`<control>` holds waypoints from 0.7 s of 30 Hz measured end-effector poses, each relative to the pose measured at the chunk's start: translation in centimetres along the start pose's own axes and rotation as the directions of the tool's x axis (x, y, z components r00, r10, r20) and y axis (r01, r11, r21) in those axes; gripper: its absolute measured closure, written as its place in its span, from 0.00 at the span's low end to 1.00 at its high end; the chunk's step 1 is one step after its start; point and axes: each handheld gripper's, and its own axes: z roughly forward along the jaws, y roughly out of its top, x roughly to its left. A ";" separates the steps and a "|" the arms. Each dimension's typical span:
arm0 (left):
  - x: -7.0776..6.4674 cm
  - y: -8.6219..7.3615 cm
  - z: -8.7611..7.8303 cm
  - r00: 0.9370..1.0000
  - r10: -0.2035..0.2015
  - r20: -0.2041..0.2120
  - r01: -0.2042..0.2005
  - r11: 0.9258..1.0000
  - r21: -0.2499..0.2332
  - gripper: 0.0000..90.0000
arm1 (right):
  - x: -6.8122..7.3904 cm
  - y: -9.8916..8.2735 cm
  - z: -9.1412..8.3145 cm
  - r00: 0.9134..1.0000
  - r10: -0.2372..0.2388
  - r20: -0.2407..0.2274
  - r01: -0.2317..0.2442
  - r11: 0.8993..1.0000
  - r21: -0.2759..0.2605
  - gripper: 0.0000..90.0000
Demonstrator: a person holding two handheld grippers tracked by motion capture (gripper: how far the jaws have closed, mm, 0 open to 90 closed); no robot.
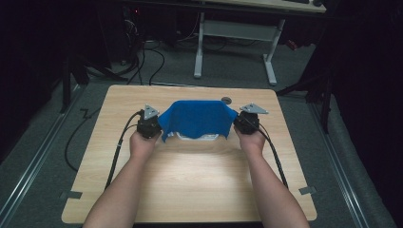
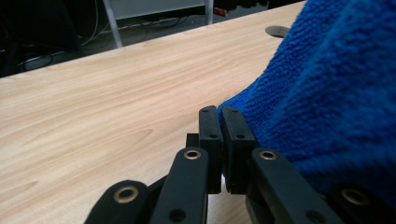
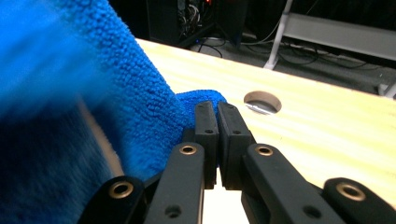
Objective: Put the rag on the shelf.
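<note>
Around the work
A round cable hole (image 1: 226, 100) at the wooden surface's (image 1: 190, 185) far edge; a white-legged desk (image 1: 235, 33) stands beyond.

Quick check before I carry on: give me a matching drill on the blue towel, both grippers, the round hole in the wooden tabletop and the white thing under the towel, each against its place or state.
Things:
1. fluffy blue microfibre towel
2. left gripper
3. round hole in the light wooden tabletop
4. white object under the towel
5. right gripper

Places or states:
A. mostly covered, showing below the towel's near edge
B. shut on the towel's left corner
C. stretched between two grippers
D. beyond the towel, near the far edge
E. shut on the towel's right corner

Pairs: 1-C, 2-B, 3-D, 4-A, 5-E
</note>
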 end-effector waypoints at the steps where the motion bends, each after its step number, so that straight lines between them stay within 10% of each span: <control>1: -0.1 -0.1 0.0 1.000 0.001 0.001 -0.001 1.000 0.002 0.98 | 0.0 -0.2 0.1 1.000 0.004 0.000 -0.004 1.000 0.008 0.98; 21: 0.2 -0.8 -0.9 0.999 -0.043 -0.025 0.043 0.999 -0.007 0.84 | 0.0 -0.5 -0.6 1.000 0.010 0.011 -0.010 1.000 0.015 0.86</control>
